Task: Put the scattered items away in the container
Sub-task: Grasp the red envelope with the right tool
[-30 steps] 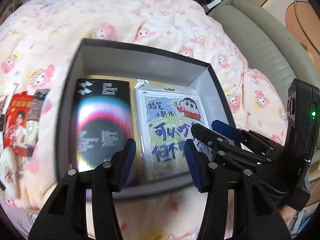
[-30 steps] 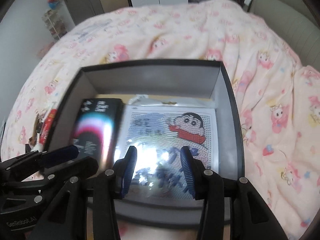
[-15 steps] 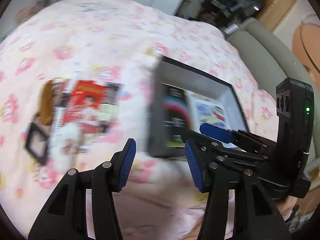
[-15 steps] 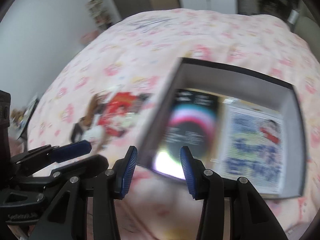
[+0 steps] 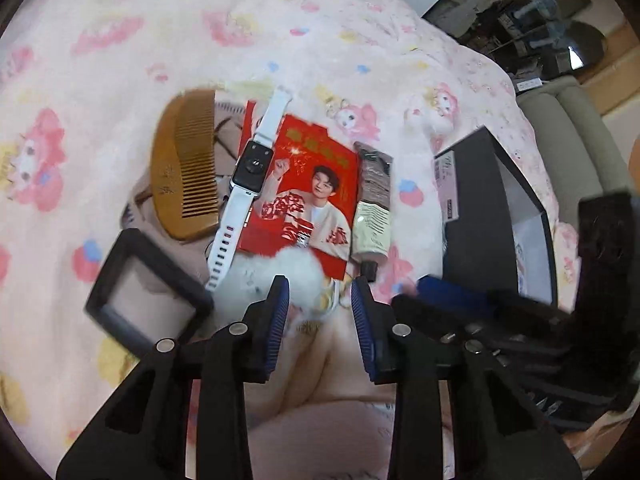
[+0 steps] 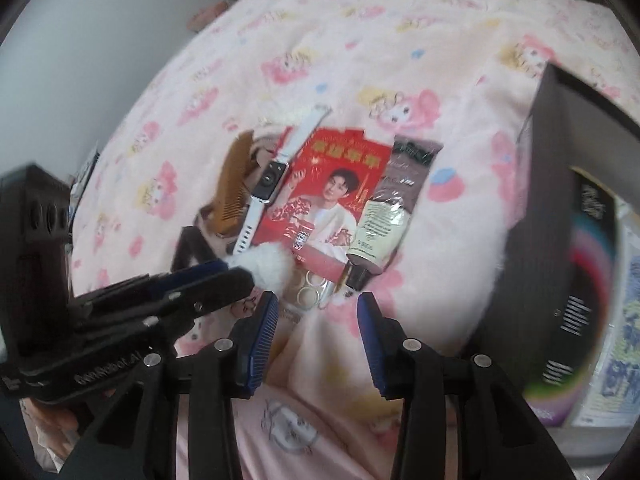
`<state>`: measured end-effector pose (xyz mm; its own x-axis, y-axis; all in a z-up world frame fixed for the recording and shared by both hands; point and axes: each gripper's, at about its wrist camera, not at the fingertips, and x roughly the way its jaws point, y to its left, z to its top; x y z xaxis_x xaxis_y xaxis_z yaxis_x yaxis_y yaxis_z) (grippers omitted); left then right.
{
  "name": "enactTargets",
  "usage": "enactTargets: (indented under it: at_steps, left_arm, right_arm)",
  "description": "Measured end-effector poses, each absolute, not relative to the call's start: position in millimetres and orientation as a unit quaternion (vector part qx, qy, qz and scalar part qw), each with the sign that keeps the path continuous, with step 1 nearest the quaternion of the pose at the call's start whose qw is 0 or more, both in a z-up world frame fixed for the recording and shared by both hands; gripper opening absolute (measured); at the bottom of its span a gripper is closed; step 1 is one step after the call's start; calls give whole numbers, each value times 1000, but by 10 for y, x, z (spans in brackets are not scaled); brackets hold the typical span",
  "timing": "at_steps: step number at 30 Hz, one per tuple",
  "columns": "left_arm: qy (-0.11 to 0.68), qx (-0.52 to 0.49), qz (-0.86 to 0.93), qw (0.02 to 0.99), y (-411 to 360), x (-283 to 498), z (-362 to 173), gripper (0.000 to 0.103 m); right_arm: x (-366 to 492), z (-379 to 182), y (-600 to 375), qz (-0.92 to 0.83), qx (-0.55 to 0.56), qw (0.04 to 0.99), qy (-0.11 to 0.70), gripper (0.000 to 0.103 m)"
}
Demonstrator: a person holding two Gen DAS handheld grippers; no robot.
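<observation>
Hovering: both claws closing, nothing between; comb (image 5: pixel 186 168), watch (image 5: pixel 248 184), tube (image 5: pixel 372 208) beside red card (image 5: pixel 308 196).

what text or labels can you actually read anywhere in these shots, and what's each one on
"GenRobot.AI": white lettering on the left gripper's body, slightly blurred.
Red card: gold characters along its top, too blurred to read.
Hand cream tube: fine print, too small.
Black box in the container: white text, blurred.
Container's white sticker: unreadable.
</observation>
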<state>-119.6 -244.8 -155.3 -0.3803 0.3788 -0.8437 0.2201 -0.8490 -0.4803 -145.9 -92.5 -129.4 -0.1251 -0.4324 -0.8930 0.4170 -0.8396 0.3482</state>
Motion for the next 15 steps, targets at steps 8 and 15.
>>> enactTargets:
  at_steps: [8, 15]
  left_arm:
    - [-340, -574, 745, 12, -2861, -1377, -1918, 33]
    - [-385, -566, 728, 42, -2951, -1401, -2048, 36]
  right_arm:
    - [-1668, -1702, -1042, -741, 628, 237, -10, 37]
    - [-1894, -1898, -977, -733, 641, 221, -61, 37]
